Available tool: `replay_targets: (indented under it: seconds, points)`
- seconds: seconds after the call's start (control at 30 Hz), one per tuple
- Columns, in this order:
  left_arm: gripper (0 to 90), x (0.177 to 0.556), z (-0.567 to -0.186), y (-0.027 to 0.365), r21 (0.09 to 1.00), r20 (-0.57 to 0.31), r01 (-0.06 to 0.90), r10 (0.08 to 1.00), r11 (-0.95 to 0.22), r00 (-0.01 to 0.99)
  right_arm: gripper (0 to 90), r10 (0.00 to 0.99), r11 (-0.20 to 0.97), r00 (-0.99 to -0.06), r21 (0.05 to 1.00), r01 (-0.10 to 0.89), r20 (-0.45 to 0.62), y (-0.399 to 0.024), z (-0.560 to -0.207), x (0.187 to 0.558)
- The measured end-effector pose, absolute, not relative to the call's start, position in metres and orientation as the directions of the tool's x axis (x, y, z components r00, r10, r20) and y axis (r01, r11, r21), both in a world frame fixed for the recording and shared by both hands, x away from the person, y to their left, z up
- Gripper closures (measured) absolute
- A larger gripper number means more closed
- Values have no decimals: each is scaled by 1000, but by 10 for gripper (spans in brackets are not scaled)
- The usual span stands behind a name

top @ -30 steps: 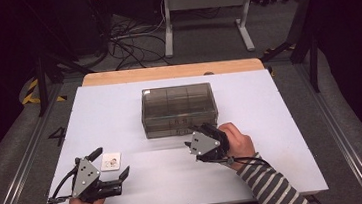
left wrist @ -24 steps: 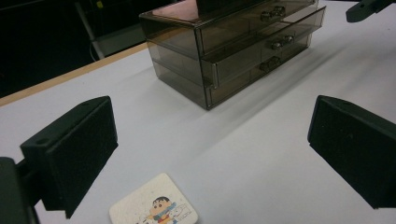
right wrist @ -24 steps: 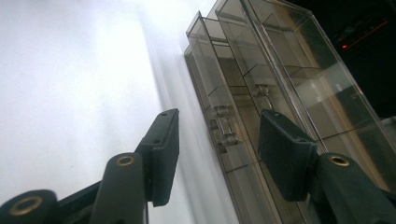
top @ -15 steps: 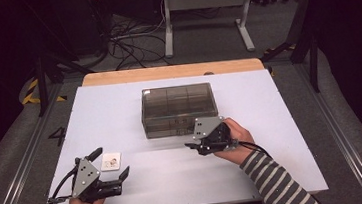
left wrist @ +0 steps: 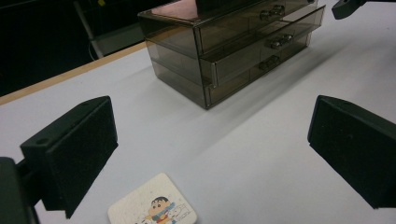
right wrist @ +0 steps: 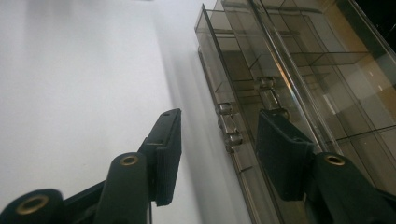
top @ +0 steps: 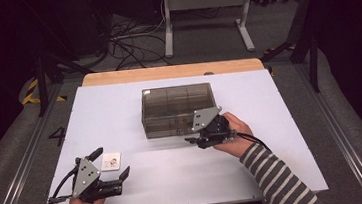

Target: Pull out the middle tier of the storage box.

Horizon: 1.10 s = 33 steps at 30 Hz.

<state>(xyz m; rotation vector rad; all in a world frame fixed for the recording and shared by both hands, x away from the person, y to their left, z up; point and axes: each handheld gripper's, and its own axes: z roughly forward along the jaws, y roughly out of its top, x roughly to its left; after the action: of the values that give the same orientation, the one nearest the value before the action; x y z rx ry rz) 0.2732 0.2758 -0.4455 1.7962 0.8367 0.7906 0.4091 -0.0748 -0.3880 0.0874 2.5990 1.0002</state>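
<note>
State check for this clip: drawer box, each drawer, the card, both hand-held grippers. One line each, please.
Drawer box: upright on the table, three drawers.
Middle drawer: pulled out slightly.
Top drawer: looks closed.
Bottom drawer: looks closed.
Card: flat, picture up, untouched.
Left hand-held gripper: open, empty, beside the card.
Right hand-held gripper: open, jaws either side of a drawer handle, not closed on it.
</note>
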Motion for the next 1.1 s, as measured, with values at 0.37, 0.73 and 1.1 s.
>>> replay_targets:
  seconds: [0.37, 0.73, 1.1]
  points:
    - [23, 273, -445, 276, 936, 144, 193, 821, -294, 552, 565, 179, 794, -919, 603, -76, -352, -66, -398, 421]
    - [23, 273, -445, 276, 936, 146, 191, 821, -295, 552, 597, 164, 834, -900, 544, -92, -404, -61, -410, 425]
    - [23, 274, -445, 276, 936, 147, 192, 820, -297, 553, 623, 152, 840, -914, 536, -81, -376, -53, -421, 435]
